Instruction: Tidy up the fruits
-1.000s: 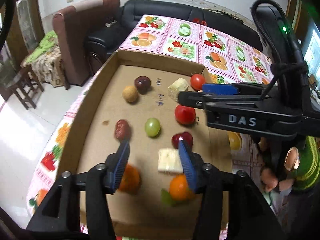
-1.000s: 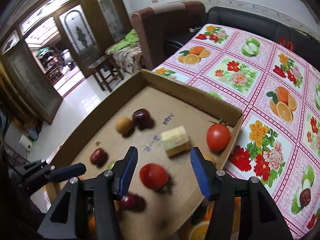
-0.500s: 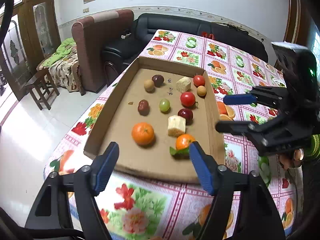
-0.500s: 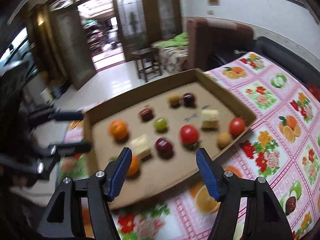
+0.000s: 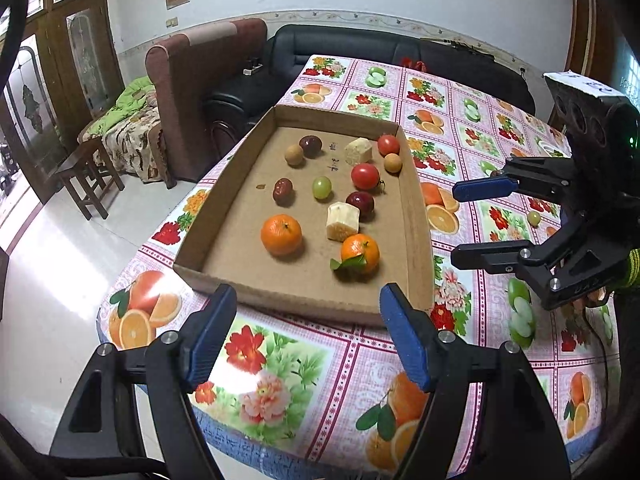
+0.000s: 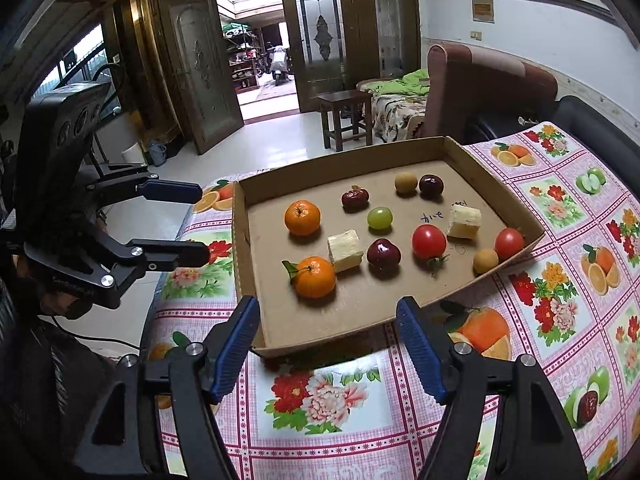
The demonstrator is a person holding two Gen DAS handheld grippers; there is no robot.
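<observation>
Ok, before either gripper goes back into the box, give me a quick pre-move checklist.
1. Left gripper open, empty: ok.
2. Right gripper open, empty: ok.
3. Both grippers outside the cardboard box: ok.
4. All fruit inside the box: not ok; a green grape lies on the tablecloth.
5. Leafy mandarin clear of the pale chunk: cannot tell.

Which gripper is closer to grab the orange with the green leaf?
Probably the left gripper: its open jaws face the leafy orange mandarin near the cardboard tray edge. The right gripper hovers open beside the tray.
</observation>
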